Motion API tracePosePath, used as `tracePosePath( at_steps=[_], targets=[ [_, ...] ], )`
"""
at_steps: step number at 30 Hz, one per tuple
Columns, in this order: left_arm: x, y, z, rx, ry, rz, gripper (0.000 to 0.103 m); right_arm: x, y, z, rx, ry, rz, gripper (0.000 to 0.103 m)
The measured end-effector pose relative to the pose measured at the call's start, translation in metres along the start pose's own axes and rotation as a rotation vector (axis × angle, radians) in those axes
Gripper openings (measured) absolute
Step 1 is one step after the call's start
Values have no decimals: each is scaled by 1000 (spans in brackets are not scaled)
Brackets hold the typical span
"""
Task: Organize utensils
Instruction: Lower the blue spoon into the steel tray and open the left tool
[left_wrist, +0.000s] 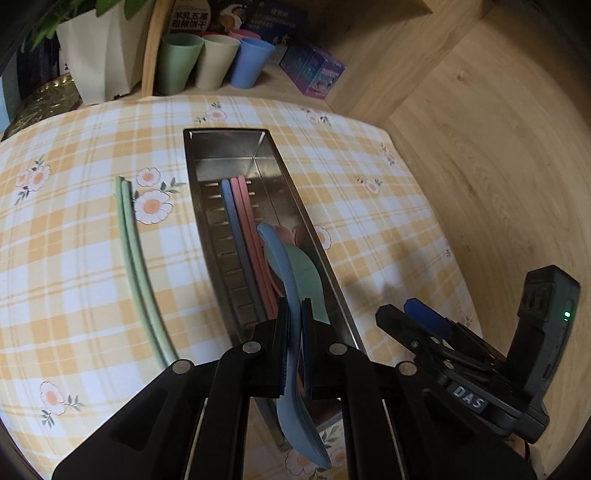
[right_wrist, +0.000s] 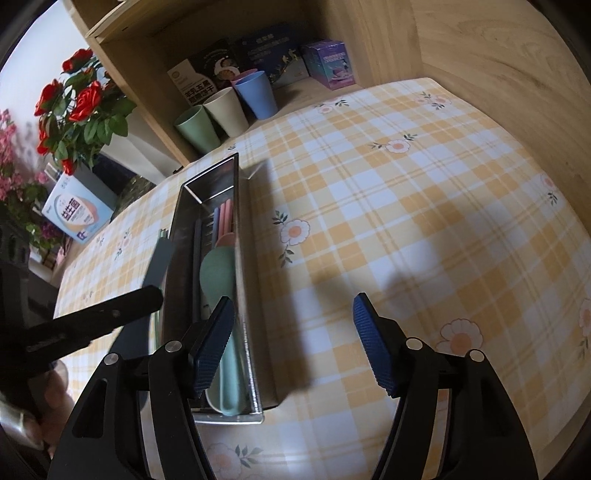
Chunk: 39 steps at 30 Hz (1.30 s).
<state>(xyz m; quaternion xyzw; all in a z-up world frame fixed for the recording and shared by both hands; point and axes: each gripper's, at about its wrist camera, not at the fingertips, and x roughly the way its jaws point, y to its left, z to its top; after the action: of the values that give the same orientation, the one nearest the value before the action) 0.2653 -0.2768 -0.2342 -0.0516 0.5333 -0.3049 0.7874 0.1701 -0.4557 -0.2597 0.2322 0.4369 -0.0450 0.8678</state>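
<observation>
A home dining corner: checked floral tablecloth (right_wrist: 388, 206), wooden shelf (right_wrist: 369, 44), cups (right_wrist: 221, 107), rose bouquet (right_wrist: 77, 107).

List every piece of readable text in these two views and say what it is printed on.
"DAS": white letters on a small label on the right claw's body, seen from the left wrist.
Large Chinese characters on the white-and-black box behind the cups: present, not read with confidence.
Large Chinese characters and a logo on the blue-and-white box beside the flowers: blurred.
Print on the dark blue box and the purple box: too small to read.
</observation>
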Motion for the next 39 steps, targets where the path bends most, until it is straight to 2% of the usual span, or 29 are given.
tracePosePath(
  at_steps=[19,21,24,28,32,39],
  targets=[
    [40,1,12,9,52,103,6,7,-15,2,37,8,17,65],
    [39,0,13,20,56,103,10,7,-14,2,36,7,18,65],
    [32,-1,14,38,50,85,24,5,-12,3,32,4,19,65],
    [14,-5,16,88,20,64,25,-1,-7,5,28,-5,20,65],
    [-13,1,23,120,-49,58,25,-5,-4,7,32,-13,17,65],
    [-43,52,29,41,-111,129,25,-4,6,7,21,-11,2,65]
  ],
)
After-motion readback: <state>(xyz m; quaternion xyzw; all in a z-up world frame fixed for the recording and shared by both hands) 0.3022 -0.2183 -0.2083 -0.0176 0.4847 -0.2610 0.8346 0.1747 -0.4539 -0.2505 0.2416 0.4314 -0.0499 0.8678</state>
